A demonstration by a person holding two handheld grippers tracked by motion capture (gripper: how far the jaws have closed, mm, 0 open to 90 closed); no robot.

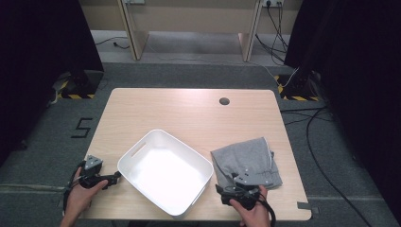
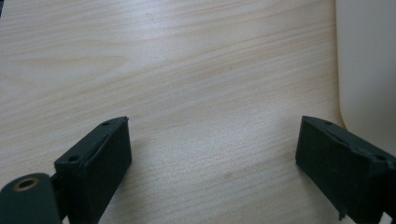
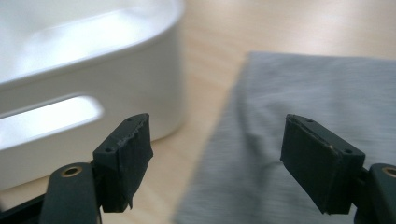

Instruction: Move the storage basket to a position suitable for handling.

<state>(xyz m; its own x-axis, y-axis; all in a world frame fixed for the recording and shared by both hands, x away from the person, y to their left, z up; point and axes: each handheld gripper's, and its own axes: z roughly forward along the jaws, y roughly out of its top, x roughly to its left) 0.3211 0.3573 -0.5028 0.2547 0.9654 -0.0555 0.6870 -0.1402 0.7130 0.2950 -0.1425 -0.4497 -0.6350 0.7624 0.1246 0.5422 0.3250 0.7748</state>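
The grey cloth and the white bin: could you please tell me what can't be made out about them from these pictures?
- Grey cloth: in the high view, its near edge lies behind the right gripper.
- Grey cloth, right gripper view: cut off by the right and bottom edges, and blurred.
- White bin: glare washes out its floor in the high view.
- White bin, left gripper view: cut off by the right edge.

Light wooden table (image 1: 189, 109), white plastic bin (image 1: 165, 170) near its front edge, folded grey cloth (image 1: 248, 161) just beside.
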